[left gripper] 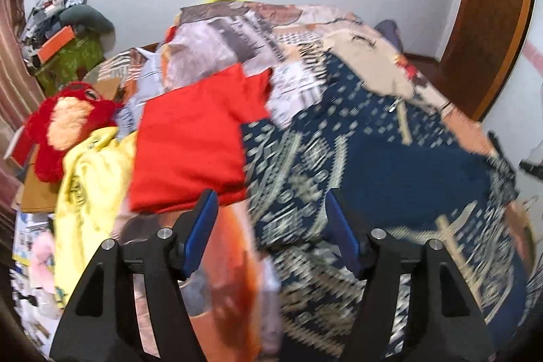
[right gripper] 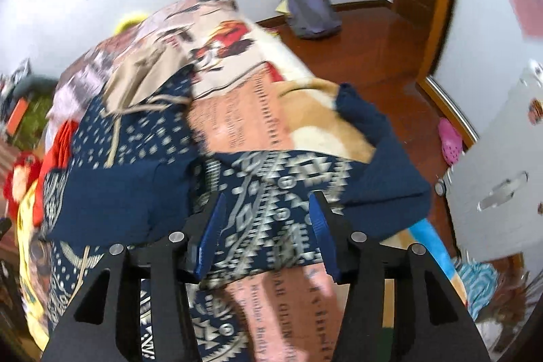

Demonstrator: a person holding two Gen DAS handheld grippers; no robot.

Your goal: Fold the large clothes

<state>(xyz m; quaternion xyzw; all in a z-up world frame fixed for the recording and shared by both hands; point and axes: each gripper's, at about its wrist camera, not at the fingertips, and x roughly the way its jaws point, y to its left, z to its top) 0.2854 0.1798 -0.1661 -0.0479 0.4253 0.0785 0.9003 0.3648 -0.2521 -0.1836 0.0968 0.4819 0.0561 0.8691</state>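
Observation:
A large navy garment with a pale geometric print [left gripper: 366,158] lies spread and rumpled over the bed; it also shows in the right wrist view [right gripper: 271,189]. My left gripper [left gripper: 269,202] is open above its near left part, with nothing between the blue pads. My right gripper [right gripper: 268,206] is open just above the garment's printed band, with a plain navy sleeve [right gripper: 376,155] to its right. A beige drawstring garment [left gripper: 370,63] lies on the navy one's far side, and shows in the right wrist view [right gripper: 142,77]. Both views are motion-blurred.
A folded red garment [left gripper: 193,138] lies left of the navy one, beside a yellow garment [left gripper: 88,182] and a red plush toy [left gripper: 64,121]. A printed bedspread [right gripper: 244,124] covers the bed. White drawers [right gripper: 502,178], a pink shoe [right gripper: 449,141] and a wooden floor [right gripper: 373,50] are at right.

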